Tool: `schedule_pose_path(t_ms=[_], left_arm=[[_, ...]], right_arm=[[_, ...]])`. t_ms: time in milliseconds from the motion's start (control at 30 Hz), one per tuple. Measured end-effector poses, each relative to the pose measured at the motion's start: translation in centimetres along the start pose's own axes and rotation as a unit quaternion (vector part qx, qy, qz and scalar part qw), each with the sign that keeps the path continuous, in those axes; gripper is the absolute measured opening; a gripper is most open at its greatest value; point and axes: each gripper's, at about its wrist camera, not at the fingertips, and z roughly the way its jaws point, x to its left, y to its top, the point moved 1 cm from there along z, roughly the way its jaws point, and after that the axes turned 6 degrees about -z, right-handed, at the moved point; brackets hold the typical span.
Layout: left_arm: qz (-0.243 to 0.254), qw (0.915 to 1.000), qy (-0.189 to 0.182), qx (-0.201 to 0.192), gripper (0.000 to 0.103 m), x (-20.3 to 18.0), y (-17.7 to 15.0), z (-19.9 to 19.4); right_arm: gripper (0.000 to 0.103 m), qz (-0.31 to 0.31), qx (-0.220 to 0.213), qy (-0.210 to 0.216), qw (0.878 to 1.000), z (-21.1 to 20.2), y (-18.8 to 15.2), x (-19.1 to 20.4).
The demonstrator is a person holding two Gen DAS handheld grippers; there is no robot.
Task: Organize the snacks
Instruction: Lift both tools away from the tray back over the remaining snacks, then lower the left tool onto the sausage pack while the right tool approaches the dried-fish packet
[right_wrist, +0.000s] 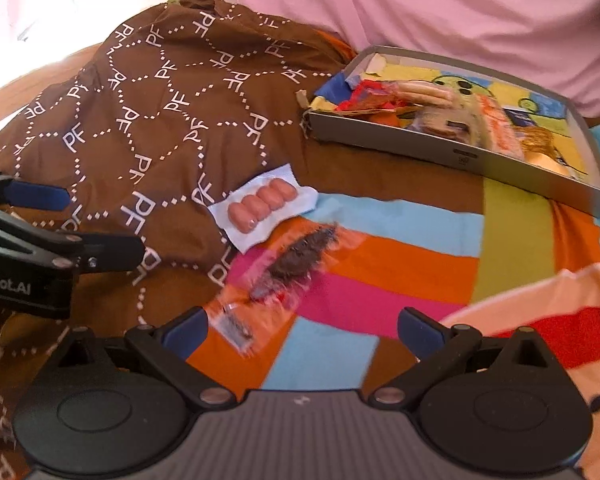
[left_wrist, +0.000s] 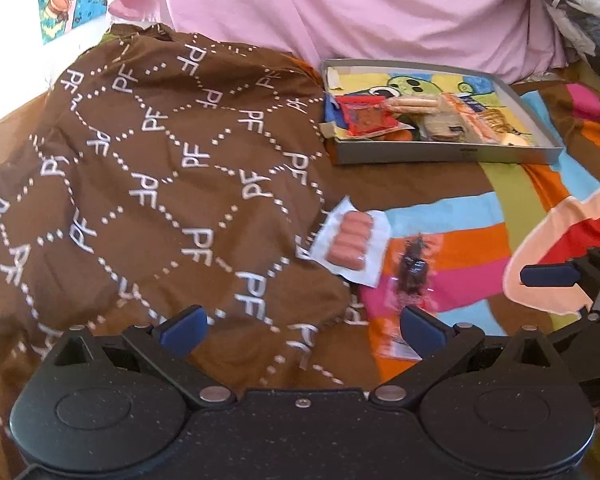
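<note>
Left gripper (left_wrist: 302, 330) fingers spread, empty; sausage pack (left_wrist: 350, 240) beside dark snack packet (left_wrist: 414, 266).

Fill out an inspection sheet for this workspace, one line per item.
Surface: striped multicolour bedspread.
Job's things: sausage pack and clear packet of dark snack lie loose; grey box lid holds several snacks.
Clutter: brown PF cloth; peach and red cloth.
Grippers: left gripper open, empty; right gripper open, empty.
Cables: nothing seen.
Surroundings: pink fabric behind.

Brown PF cloth (left_wrist: 160, 168), striped sheet (right_wrist: 400, 264), pink fabric (left_wrist: 360, 8).
</note>
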Motion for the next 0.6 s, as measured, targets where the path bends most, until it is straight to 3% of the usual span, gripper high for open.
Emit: schedule_pose_path(t_ms=[200,500,600], left_arm=[[0.01,0.9999,0.001,-0.01,0.102,1.5,1.9,1.0],[-0.006,0.999,-0.035,-0.028,0.102,1.7,4.4,3.7],[-0.011,0.9982,-0.052,-0.026,0.102,1.3,4.8,4.9]], right_arm=[[0.103,0.031,0.003,-0.019,0.999,3.4,1.7,0.8],[0.103,0.022,0.049,-0.072,0.996,8.1,2.0,2.1],[0.103,0.021,0.041,-0.079,0.996,7.9,1.4,1.7]])
